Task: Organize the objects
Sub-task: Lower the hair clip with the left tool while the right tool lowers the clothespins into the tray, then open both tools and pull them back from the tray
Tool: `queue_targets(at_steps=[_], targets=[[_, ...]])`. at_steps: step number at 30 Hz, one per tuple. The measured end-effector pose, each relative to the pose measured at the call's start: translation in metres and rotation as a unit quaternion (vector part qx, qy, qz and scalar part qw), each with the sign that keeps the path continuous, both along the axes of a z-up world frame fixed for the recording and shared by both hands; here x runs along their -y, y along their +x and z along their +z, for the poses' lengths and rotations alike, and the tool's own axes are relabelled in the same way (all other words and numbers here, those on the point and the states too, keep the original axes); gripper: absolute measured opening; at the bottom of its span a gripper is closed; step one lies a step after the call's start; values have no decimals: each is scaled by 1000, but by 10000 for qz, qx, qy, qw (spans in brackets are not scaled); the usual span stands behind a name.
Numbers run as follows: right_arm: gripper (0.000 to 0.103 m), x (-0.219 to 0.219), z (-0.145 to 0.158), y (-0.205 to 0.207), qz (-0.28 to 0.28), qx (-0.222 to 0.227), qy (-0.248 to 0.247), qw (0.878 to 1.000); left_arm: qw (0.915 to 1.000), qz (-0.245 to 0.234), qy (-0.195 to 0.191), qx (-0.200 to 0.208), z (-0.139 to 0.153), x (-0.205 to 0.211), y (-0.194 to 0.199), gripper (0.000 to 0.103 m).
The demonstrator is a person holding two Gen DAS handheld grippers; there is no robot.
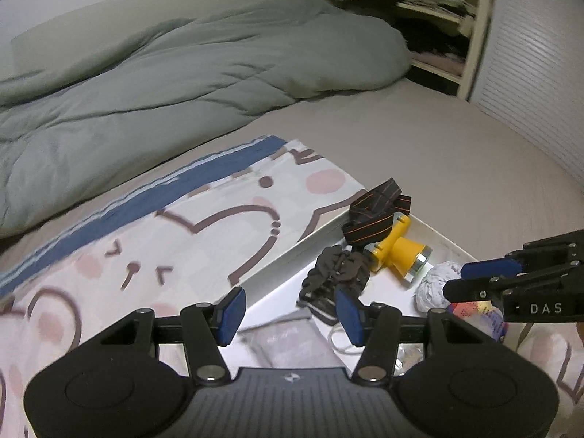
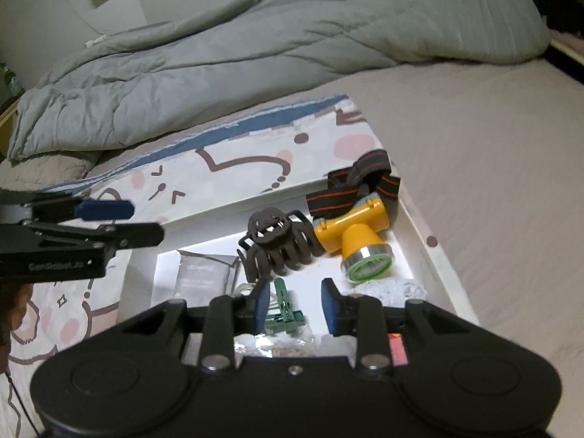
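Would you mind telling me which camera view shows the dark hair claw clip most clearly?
The right wrist view: the hair claw clip lies unobstructed in the white box, teeth clearly visible, beside the yellow headlamp. In the left wrist view it is blurrier and partly hidden behind a fingertip of the left gripper.

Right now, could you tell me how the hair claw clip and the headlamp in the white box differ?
The hair claw clip is dark brown all over; the headlamp is bright yellow with a silver rim round its lens. The clip is an openwork of curved teeth, the headlamp a solid body with a flared cone. The headlamp carries a black, orange-striped elastic strap; the clip has none. Both lie side by side inside the white box, untouched by either gripper.
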State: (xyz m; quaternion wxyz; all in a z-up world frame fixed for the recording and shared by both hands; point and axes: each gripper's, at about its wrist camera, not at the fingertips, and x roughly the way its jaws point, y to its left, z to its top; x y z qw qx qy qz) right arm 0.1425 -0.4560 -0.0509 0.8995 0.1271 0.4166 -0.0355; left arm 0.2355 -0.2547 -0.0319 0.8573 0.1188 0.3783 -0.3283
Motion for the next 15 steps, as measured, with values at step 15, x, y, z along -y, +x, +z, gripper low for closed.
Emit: queue_targets(at_steps=[15], targets=[[70,-23,38,-44,-141,406,-591,9973,9958,880,-244,93,36,-42,-62,94]])
